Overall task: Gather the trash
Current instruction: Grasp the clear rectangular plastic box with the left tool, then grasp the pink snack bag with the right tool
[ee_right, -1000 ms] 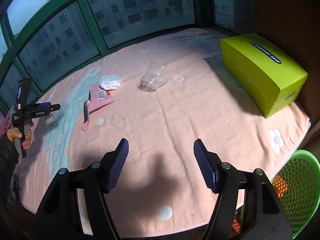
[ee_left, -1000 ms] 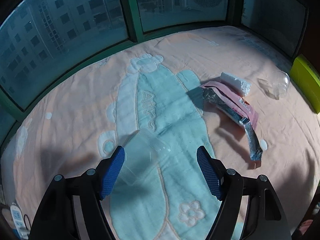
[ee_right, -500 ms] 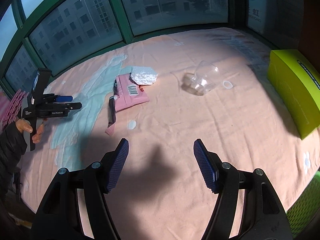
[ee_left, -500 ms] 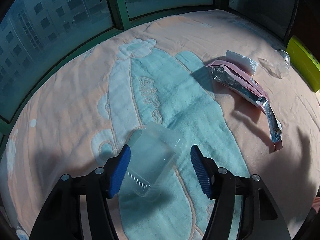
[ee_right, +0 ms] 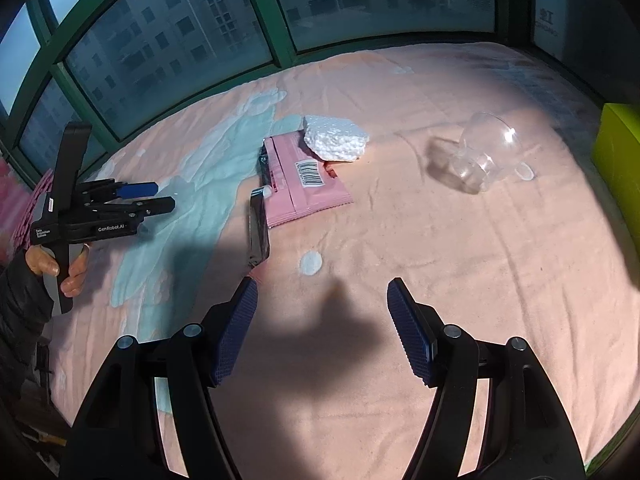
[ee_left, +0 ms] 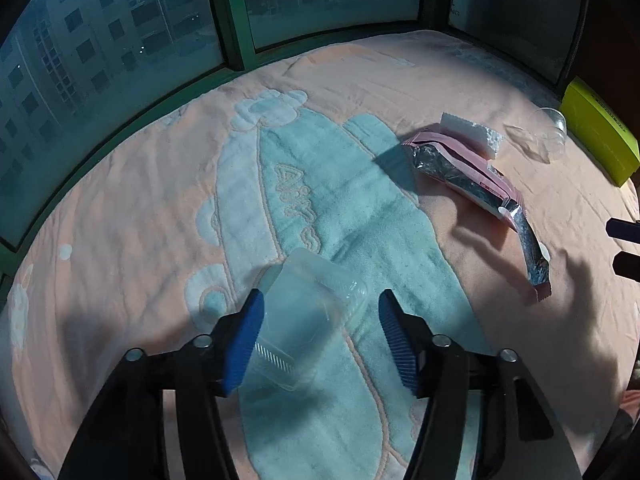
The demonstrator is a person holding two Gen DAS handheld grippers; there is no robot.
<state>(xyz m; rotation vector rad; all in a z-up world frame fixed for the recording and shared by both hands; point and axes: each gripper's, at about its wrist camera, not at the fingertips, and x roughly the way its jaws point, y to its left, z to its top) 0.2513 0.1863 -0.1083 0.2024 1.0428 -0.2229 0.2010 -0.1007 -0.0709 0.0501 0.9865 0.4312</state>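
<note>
Legibly, "GenRobot.AI" on left gripper (ee_right: 146,200), opening around clear container (ee_left: 308,312), right gripper (ee_right: 320,320) spread, empty

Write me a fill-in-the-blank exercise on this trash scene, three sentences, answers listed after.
1. The white foam chunk rests partly on top of the ______ wrapper.
2. The clear plastic cup lies on its ______ on the blanket.
3. The thing between the jaws of the left gripper is a clear plastic ______.

Missing words: pink; side; container
</note>
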